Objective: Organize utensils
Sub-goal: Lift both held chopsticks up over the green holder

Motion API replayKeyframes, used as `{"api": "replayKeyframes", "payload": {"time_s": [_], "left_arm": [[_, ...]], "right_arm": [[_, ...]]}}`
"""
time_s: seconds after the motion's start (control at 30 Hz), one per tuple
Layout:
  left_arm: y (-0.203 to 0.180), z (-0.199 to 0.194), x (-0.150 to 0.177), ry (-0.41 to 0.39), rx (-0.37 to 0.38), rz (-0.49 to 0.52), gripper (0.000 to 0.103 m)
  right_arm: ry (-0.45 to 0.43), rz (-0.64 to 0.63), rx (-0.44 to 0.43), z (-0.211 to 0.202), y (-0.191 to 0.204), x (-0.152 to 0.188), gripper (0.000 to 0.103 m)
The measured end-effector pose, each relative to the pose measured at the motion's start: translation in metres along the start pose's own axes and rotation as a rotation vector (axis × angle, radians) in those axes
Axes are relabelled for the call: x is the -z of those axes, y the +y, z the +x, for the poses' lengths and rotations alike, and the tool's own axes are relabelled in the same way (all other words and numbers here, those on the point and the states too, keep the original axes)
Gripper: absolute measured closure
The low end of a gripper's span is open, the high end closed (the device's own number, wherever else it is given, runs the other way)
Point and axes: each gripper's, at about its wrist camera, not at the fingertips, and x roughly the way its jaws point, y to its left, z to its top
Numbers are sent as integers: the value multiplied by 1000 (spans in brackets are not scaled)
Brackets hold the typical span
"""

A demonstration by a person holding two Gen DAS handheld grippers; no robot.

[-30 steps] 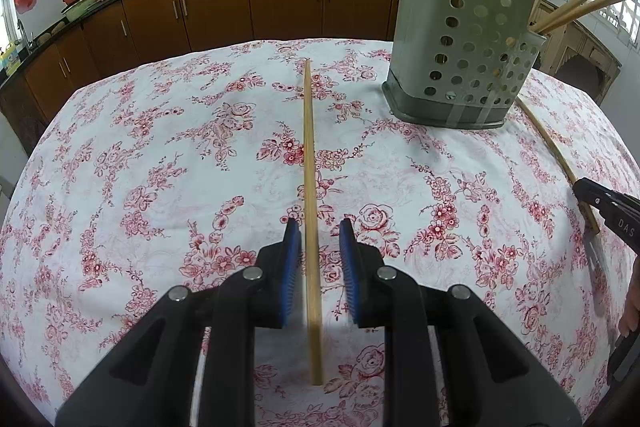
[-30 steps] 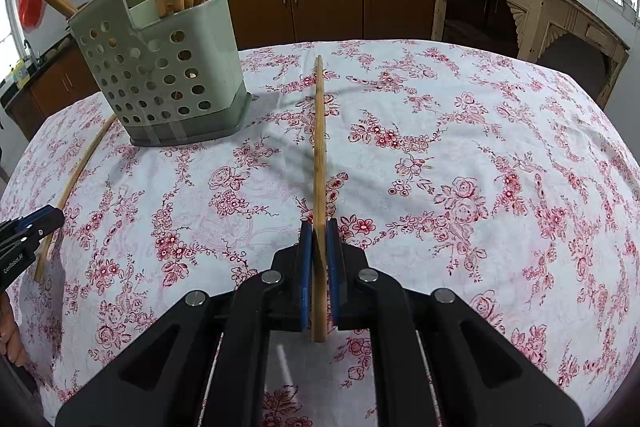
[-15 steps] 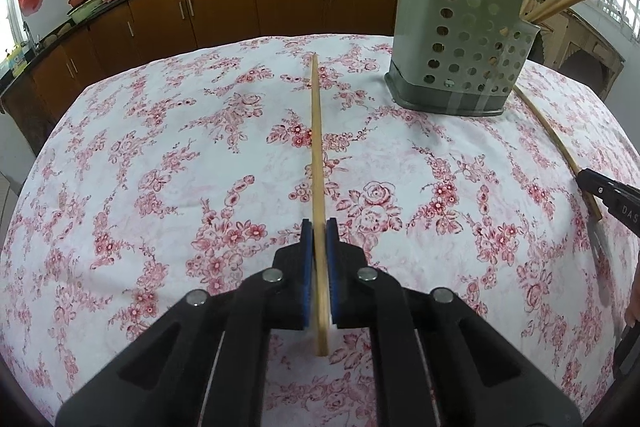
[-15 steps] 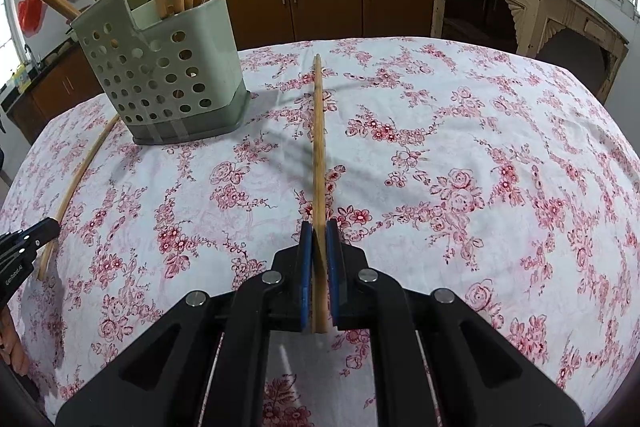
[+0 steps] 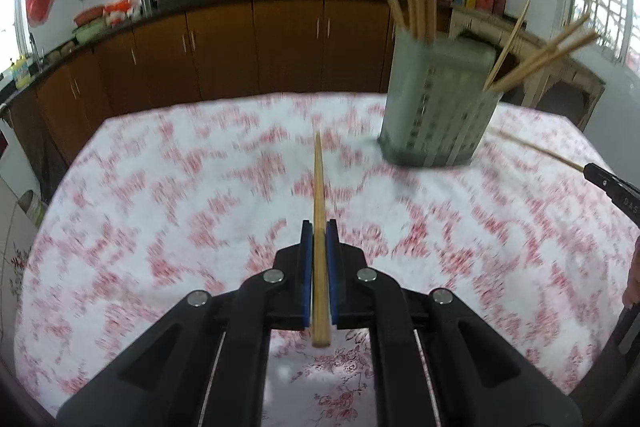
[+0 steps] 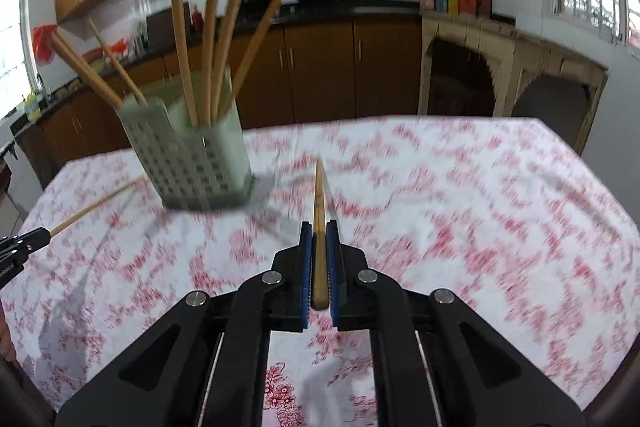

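We are holding one chopstick in each claw, and both are pointing forward, away from us, along the line of the fingers. The left claw [image 5: 319, 251] is closed on the left chopstick [image 5: 318, 195], gripping it near its thick end, so that a short part is sticking out behind the blue pads and the long thin part is reaching ahead above the flowered cloth of the worktop [image 5: 160, 211]. The right claw [image 6: 319, 253] is closed in the same manner on the right chopstick [image 6: 319, 203], with its thick end sitting between the pads. The green holder [image 6: 188, 155] is standing upright on the worktop with several chopsticks already leaning out of it. In the left wrist view the holder [image 5: 432, 107] is lying ahead and to the right of the left claw; in the right wrist view it is ahead and to the left of the right claw, so it is standing between the two claws and further forward. We are judging that both chopsticks are lifted off the cloth, though the blur is making this uncertain. The relation that matters now is the axis: each chopstick is lying nearly level, while the opening of the holder is facing up, so each tip will need to tilt down over the rim. Neither claw is looking clearly nearer.
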Motion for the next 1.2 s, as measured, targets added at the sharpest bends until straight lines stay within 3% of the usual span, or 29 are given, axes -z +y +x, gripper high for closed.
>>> {"api": "replayKeyframes", "payload": {"time_s": [0.4, 1.2], "left_arm": [[-3, -69, -47, -226, 36, -2, 95], [-5, -74, -57, -243, 50, -15, 95]], "right_arm": [[-193, -6, -52, -56, 2, -44, 95], [-219, 21, -111, -66, 11, -57, 95]]}}
